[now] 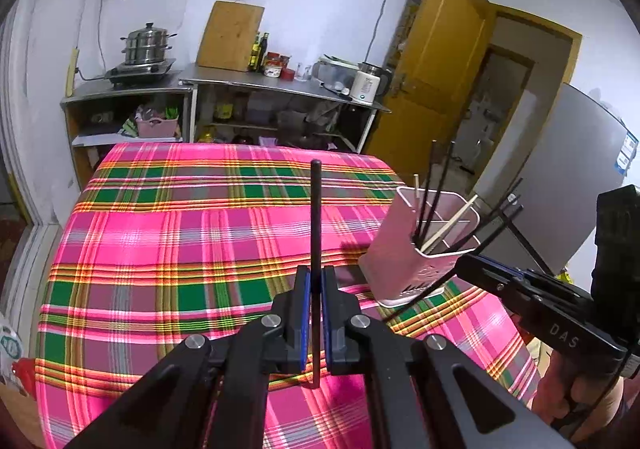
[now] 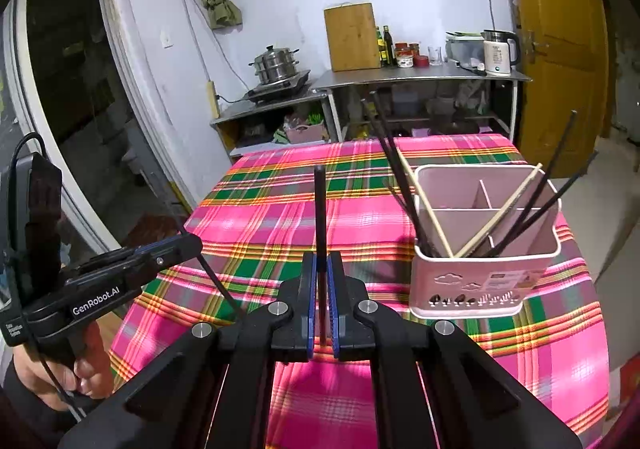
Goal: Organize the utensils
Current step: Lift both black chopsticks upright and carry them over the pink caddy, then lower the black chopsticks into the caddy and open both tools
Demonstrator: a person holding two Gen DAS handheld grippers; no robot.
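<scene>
1. Black chopstick (image 1: 315, 209) pinched between the blue pads of the left gripper (image 1: 316, 277), fingers closed tight on it, shaft upright above the plaid cloth (image 1: 180, 233), lower end poking out below the pads.
2. Second black chopstick (image 2: 320, 209) clamped the same way in the right gripper (image 2: 321, 265), fingers closed on it, shaft pointing up and away from the camera.
3. In the left view, right gripper seen from the side at the right edge, its chopstick slanting across in front of the holder (image 1: 404, 253).
4. In the right view, left gripper seen at the left edge, gripped by a hand (image 2: 60, 373), its chopstick slanting down past the fingers.
5. Pink holder standing on the tabletop to the right of both grippers, near the cloth's right edge, split inside into compartments.
6. Several black chopsticks (image 2: 532, 209) and a few pale wooden ones (image 2: 508, 205) leaning in the holder's front compartment, tips fanned outward over the rim; back compartments look bare.
7. Both held chopsticks off the cloth, apart from the holder.
8. Behind the tabletop: steel counter (image 1: 280, 83) with a cutting board (image 1: 230, 35) against the wall, bottles, jars and a kettle (image 2: 498, 53).
9. Steamer pot (image 1: 148, 43) on a burner on the lower shelf unit to the left.
10. Yellow door (image 1: 436, 61) at right.
</scene>
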